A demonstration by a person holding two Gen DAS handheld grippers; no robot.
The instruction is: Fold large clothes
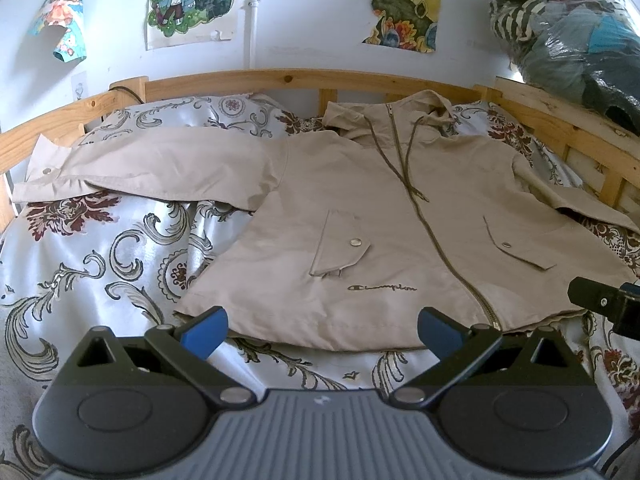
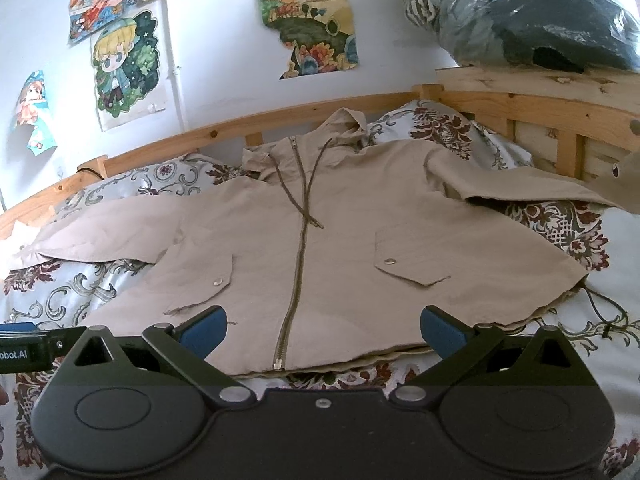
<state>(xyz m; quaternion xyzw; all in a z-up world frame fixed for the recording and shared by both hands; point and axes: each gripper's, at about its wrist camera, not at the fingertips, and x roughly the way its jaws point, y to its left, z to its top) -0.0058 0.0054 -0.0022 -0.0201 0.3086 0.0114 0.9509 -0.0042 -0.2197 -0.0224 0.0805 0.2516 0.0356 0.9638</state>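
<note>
A: Big picture first: the wooden bed (image 1: 304,80), patterned duvet (image 1: 100,264) across it, and the beige Champion jacket (image 1: 360,220) spread face-up in the middle, hood at the far rail, hem at the near edge.

B: Zipped shut, sleeves flung out to both sides. Looks light, soft, maybe a bit slick; I'd take it by the hem corners or cuffs.

A: Left gripper (image 1: 322,330) hovers at the hem, jaws spread, holding nothing.

B: Right gripper (image 2: 322,330) likewise, spread and empty. Posters (image 2: 124,68) on the wall, bagged clothes (image 2: 540,12) on the far-right corner.
</note>
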